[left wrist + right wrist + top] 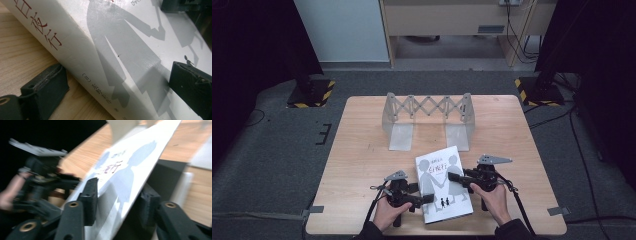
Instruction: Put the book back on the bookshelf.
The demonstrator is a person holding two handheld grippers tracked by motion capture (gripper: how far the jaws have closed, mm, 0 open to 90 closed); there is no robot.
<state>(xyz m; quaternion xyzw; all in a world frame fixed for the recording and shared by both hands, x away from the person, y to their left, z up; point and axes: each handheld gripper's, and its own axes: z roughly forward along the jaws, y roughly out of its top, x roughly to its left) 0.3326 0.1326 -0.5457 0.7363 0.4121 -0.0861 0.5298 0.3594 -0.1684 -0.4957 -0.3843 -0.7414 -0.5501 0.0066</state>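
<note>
Near the front edge of the bench (362,150), before the folding rack (428,117), the white book (443,184) lies between the left claw (424,199), straddling its spine ungripped, and the right claw (455,178), part-open around its far edge, so both should close squarely before lifting.

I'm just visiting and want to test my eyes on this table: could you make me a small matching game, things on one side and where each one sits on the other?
Things:
1. book
2. folding metal rack
3. left gripper
4. right gripper

Places:
A. at the book's right edge, jaws either side of it
B. standing at the far side of the table
C. lying at the near edge, between both grippers
D. at the book's spine, jaws straddling it

Pairs: 1-C, 2-B, 3-D, 4-A
</note>
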